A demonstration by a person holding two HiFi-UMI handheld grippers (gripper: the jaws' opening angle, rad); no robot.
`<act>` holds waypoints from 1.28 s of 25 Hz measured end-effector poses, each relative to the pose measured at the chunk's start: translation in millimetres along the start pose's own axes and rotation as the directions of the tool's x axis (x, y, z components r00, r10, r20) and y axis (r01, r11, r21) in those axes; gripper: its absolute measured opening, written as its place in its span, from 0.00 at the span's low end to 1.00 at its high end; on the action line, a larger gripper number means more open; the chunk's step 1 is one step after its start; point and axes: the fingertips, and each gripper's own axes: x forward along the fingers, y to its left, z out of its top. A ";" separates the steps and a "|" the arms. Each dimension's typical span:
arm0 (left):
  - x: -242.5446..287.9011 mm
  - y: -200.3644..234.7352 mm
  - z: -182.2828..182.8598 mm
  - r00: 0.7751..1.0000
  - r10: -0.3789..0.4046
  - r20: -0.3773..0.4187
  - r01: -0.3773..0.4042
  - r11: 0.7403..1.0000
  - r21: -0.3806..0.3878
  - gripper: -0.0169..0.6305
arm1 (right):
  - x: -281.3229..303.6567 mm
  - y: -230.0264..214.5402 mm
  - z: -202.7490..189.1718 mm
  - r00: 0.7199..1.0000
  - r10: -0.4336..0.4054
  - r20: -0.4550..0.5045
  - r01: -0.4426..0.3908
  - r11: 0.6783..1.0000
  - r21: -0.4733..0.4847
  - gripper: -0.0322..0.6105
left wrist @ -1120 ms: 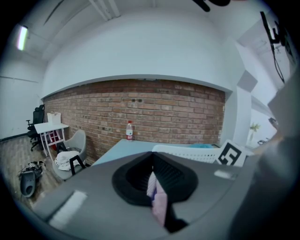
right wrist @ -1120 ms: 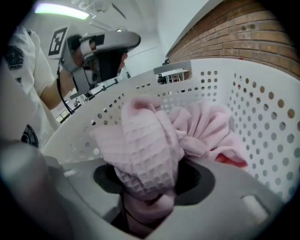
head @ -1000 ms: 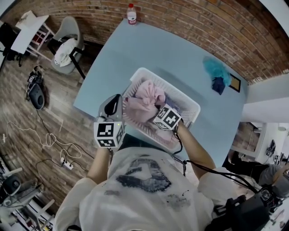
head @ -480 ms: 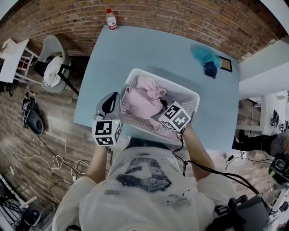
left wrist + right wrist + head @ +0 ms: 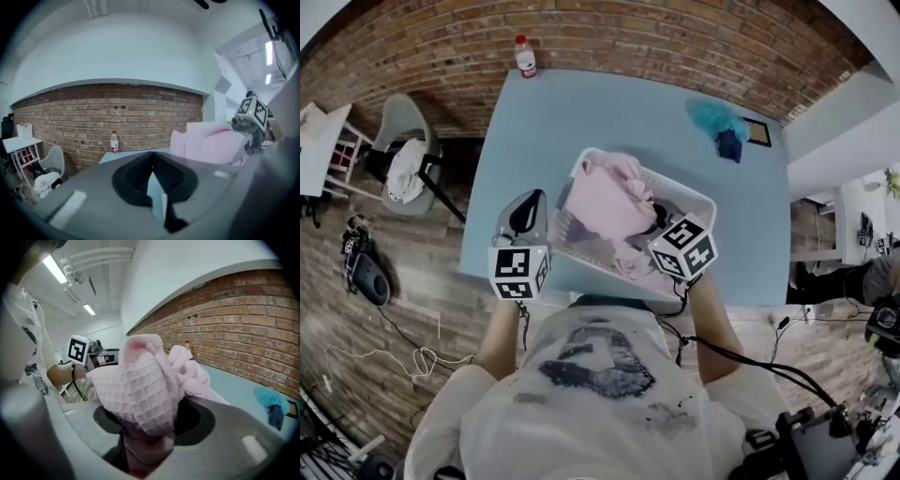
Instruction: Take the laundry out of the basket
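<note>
Change: I have the pink towel higher than a second ago. It was bunched low in the basket and now hangs as a broad sheet over the far left half.
Right gripper: it has drawn toward the basket's near right corner, and its jaws are pinching a thick fold of the waffle-weave towel.
Left gripper: it has hardly shifted, just outside the basket's left rim. Its jaws are pressed together with nothing in them.
Left in the basket: more pale pink laundry lies along the near wall, under the raised towel.
Edges: the basket sits at the near edge of the blue table, close to me. The towel's far end reaches past the far left rim.
Open room: I see bare table beyond and to the left of the basket. A bottle stands at the far left corner. A teal cloth with a dark blue cloth lies near the far right corner, well apart from the basket.
</note>
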 end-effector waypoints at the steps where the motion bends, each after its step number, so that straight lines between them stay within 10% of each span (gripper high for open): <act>1: -1.2 1.2 1.1 1.000 -0.005 0.003 0.005 1.000 0.001 0.01 | -2.3 0.5 4.5 1.000 -0.009 0.012 0.009 1.000 0.007 0.44; 16: 13.4 -17.8 45.4 0.990 -0.121 0.080 0.118 0.992 0.041 0.01 | -67.5 -9.4 84.8 0.954 -0.214 0.209 0.214 0.977 0.020 0.44; 32: 57.9 -152.5 92.5 0.965 -0.231 0.122 0.223 0.972 0.077 0.01 | -205.4 -66.5 77.5 0.894 -0.339 0.293 0.351 0.936 0.011 0.44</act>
